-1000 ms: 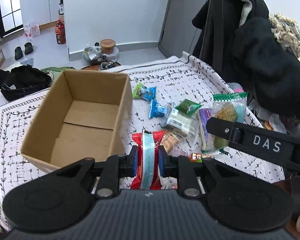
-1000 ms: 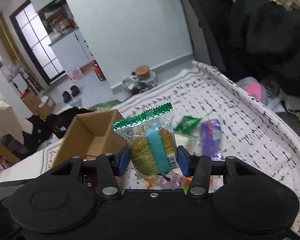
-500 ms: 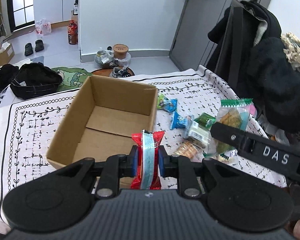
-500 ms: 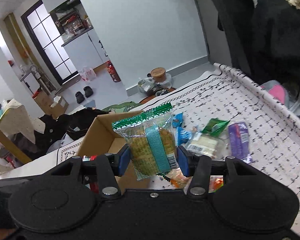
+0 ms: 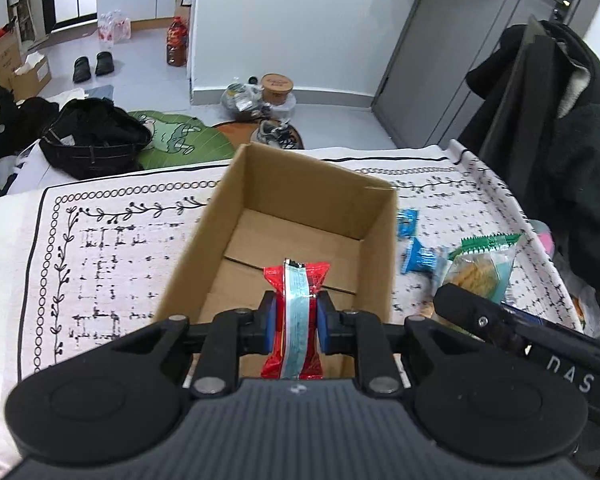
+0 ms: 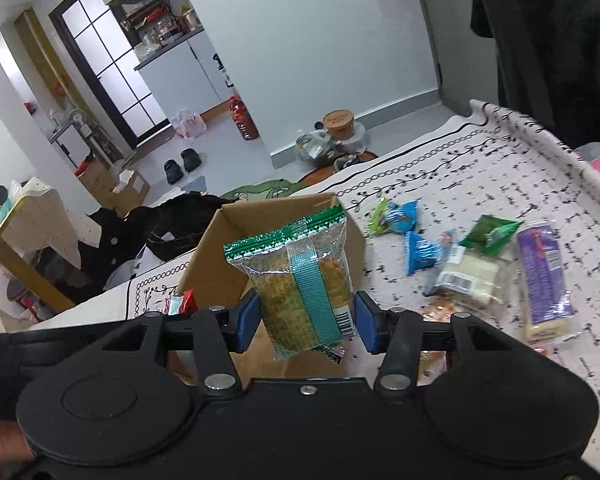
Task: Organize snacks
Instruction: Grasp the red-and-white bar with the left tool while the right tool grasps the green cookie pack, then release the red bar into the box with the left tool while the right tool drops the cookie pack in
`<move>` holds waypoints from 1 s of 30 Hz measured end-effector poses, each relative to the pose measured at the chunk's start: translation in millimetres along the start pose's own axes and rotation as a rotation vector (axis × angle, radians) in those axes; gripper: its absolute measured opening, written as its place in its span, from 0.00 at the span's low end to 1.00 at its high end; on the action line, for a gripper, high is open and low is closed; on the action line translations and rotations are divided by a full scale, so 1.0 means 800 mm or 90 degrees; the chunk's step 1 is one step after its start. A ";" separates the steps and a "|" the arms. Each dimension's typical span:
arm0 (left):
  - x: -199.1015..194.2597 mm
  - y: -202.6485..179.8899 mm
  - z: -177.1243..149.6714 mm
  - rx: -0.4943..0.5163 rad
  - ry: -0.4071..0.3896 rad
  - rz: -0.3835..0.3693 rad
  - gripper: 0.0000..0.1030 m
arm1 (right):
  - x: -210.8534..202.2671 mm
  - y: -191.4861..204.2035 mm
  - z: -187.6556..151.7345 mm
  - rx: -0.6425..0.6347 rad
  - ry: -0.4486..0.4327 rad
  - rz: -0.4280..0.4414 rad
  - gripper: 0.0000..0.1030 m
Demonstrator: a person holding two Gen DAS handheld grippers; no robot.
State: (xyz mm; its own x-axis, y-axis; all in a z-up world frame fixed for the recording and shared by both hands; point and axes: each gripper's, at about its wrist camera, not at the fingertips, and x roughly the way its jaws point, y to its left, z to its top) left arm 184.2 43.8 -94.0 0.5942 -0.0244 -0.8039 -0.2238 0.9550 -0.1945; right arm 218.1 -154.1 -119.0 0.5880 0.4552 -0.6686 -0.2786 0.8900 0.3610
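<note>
A pale tablecloth (image 5: pixel 112 248) printed with black vine borders and broken grid marks covers the work surface, and beyond its far edge lies a grey floor with a green mat (image 5: pixel 180 140), a heap of black clothing (image 5: pixel 92 136), a pair of dark slippers (image 5: pixel 92 66) and a cork-lidded jar (image 5: pixel 276 86) against a white wall; dark coats (image 5: pixel 560 120) hang at the right. An open cardboard box (image 5: pixel 376 264) sits on the cloth, its flaps folded flat inside. The left gripper (image 5: pixel 296 322) is clamped on a red snack packet (image 5: pixel 296 312) with a pale blue stripe, held upright between the blue pads directly above the near part of the box interior. The right gripper (image 6: pixel 306 320) pinches a clear green-edged cracker packet (image 6: pixel 300 280) upright, just in front of the box's right wall as that camera sees it; whether it hangs over the box or just beside it is hard to judge. To the right of the box loose snacks lie scattered on the cloth: blue wrapped sweets (image 6: pixel 418 250), a green sachet (image 6: pixel 492 232), a clear-wrapped white bar (image 6: pixel 468 276) and a purple packet (image 6: pixel 544 280), all well apart from both grippers.
</note>
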 end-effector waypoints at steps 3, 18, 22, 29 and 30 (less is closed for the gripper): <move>0.007 0.013 0.006 -0.011 0.007 0.001 0.19 | 0.009 0.005 0.001 0.008 0.010 0.006 0.47; 0.010 0.050 0.014 -0.042 0.028 0.022 0.28 | 0.031 0.024 -0.006 0.005 0.040 0.024 0.53; 0.003 0.047 0.012 -0.039 0.027 0.026 0.37 | 0.023 0.011 -0.003 0.025 0.032 0.007 0.53; -0.007 0.034 0.005 -0.029 0.035 0.036 0.60 | 0.006 0.004 -0.005 0.017 0.031 -0.016 0.60; -0.007 0.032 0.004 -0.028 0.036 0.037 0.63 | 0.002 0.003 -0.006 0.011 0.029 -0.018 0.63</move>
State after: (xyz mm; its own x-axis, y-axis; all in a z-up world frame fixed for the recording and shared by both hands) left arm 177.7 69.2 -92.3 0.5348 0.0135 -0.8449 -0.2919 0.9412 -0.1698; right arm 215.0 -150.8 -122.1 0.5599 0.4313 -0.7075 -0.2496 0.9020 0.3523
